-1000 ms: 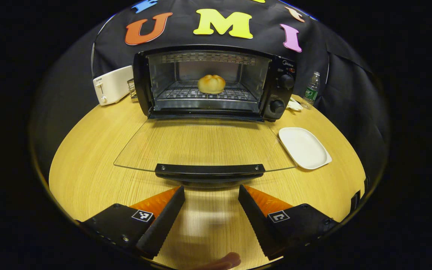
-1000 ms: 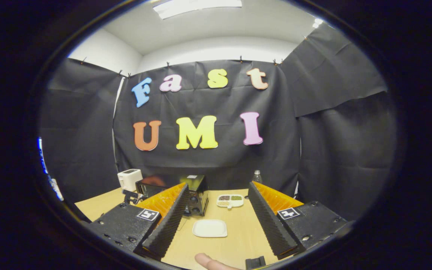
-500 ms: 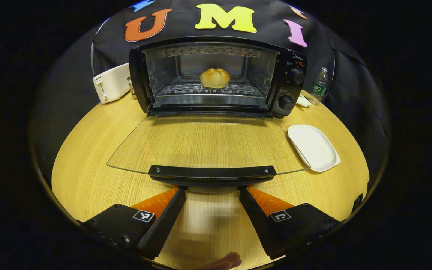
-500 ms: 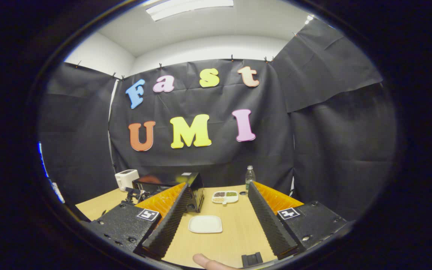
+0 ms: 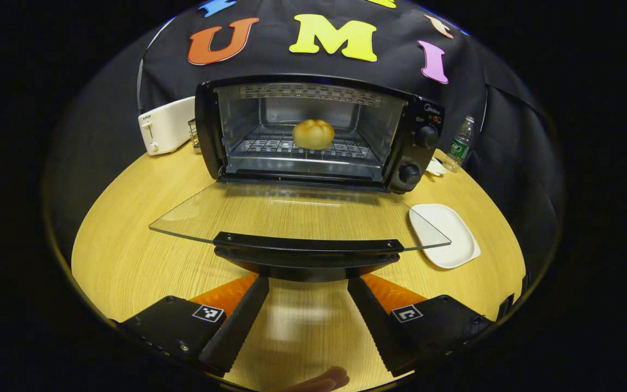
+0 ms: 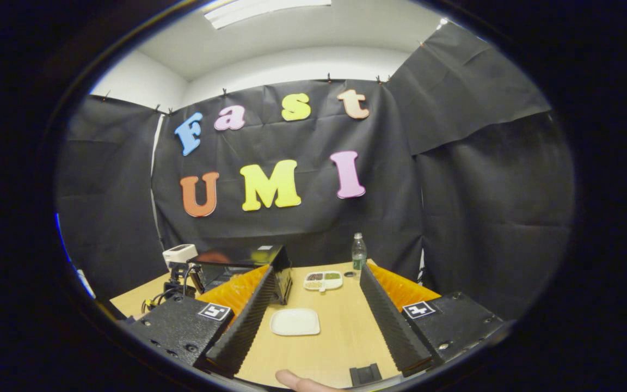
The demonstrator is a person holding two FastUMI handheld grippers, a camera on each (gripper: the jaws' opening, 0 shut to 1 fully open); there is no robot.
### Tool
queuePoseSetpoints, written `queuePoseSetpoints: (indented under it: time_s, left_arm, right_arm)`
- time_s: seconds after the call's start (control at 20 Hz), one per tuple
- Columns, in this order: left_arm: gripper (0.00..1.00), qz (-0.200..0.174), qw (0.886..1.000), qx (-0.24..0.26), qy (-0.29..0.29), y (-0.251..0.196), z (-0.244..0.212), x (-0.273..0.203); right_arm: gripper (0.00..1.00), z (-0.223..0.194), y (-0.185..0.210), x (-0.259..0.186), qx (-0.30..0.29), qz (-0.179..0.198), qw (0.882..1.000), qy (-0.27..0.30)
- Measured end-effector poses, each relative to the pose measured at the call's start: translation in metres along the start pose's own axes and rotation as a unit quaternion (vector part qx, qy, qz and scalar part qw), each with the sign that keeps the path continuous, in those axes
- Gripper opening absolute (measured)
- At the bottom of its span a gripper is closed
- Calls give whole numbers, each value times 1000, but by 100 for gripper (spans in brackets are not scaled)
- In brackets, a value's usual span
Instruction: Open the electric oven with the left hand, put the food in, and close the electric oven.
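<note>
Even overhead light from a ceiling panel (image 6: 262, 7), soft glare on the glass oven door (image 5: 297, 215), strong fisheye bending at the edges, tabletop (image 5: 128, 256) near the lens perhaps slightly blurred.

A white toaster (image 5: 165, 125) stands at the back left of the wooden desk (image 5: 128, 256). A white plate (image 5: 444, 235) lies to the right, with a water bottle (image 5: 459, 144) and a divided snack dish (image 6: 323, 280) farther back.

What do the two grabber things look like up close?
Each gripper has two long wedge-shaped fingers with ridged, saw-toothed inner faces. The left gripper and the right gripper both have chunky black blocks at the base with screws, and each block carries a small square black-and-white marker. A bare fingertip peeks in at the bottom edge of both views.
</note>
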State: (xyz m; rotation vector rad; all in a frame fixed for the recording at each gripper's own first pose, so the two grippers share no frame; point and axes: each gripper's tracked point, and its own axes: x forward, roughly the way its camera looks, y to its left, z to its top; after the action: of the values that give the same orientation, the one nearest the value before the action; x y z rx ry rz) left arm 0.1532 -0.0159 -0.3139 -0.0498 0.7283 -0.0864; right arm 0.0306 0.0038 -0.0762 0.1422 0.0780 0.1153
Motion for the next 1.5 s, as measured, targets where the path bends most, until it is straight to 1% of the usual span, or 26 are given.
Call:
queuePoseSetpoints:
  time_s: [0.05,0.1,0.2,0.25,0.3,0.35,0.4,0.9,1.0,1.1,1.25,1.4,1.5]
  left_arm:
    - [96,5,1000,1,-5,3,5,0]
    - [96,6,1000,1,-7,5,9,1]
    - [94,5,1000,-3,-12,5,19,2]
    - [83,6,1000,-4,-15,7,24,2]
    - [94,8,1000,-3,-21,9,30,3]
    - [83,6,1000,-3,-27,9,36,3]
    - [94,3,1000,-4,-31,8,41,4]
    - [93,-16,996,-8,-90,9,93,22]
    - [94,-18,994,-7,-110,8,107,25]
    - [93,-19,989,-1,-145,8,127,27]
    - [93,-19,985,-11,-170,11,145,30]
    - [93,-19,982,-15,-189,11,155,11]
    - [93,-23,977,-10,-210,10,164,-9]
  right_arm:
    - [96,-1,0,-1,1,2,1000,1]
    - [96,-1,0,-1,2,1,1000,1]
    - [96,-2,-4,0,3,-3,1000,1]
    - [96,-3,-6,2,4,-6,1000,2]
    - [96,-4,-8,3,4,-8,1000,3]
    - [96,-5,-8,4,4,-9,1000,5]
    - [96,-6,-9,5,5,-10,1000,6]
    - [96,-23,-23,19,19,-23,999,24]
    - [96,-26,-24,21,19,-25,999,29]
    - [96,-28,-26,21,20,-25,999,31]
    - [96,-29,-29,23,19,-28,999,28]
    - [96,-29,-29,24,17,-28,999,29]
    - [96,-28,-25,24,17,-25,999,26]
